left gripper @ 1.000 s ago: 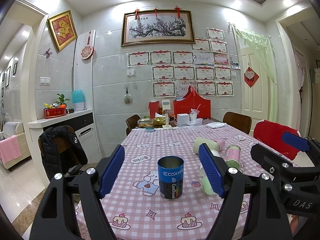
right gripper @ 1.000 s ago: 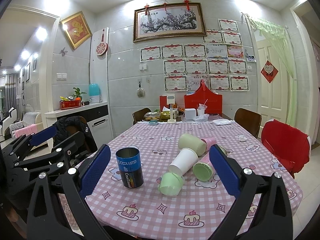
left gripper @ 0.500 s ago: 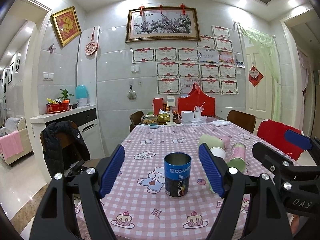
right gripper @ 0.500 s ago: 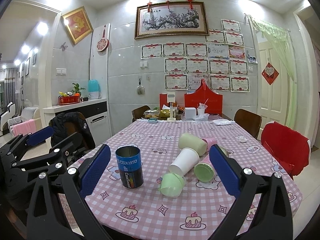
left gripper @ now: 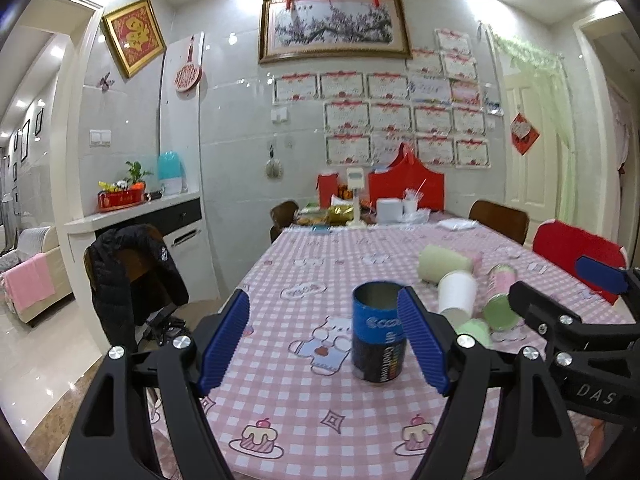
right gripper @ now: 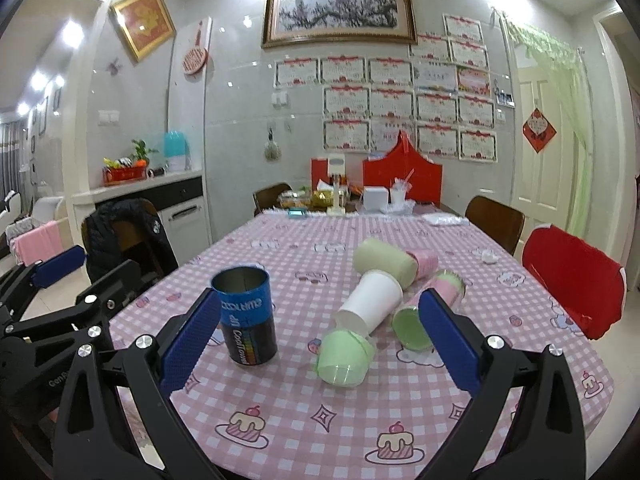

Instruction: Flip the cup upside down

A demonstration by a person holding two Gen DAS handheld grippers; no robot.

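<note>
The cup (left gripper: 378,340) stands upright, mouth up, on the near left of the bench (left gripper: 280,400). The left gripper (left gripper: 324,344) is spread, its right pad in front of the cup. The right gripper (right gripper: 320,354) is spread, empty, facing toppled cups (right gripper: 374,304).

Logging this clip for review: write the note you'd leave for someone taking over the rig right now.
Left gripper: open, empty, level with the blue can-style cup, which sits by its right pad.
Right gripper: open, empty, facing the tipped cups: white, light green.
Blue cup stands upright, mouth up, on the pink checked table.
Done: approach only.
Left: grasp the blue cup, flip it, set it down mouth-down.
</note>
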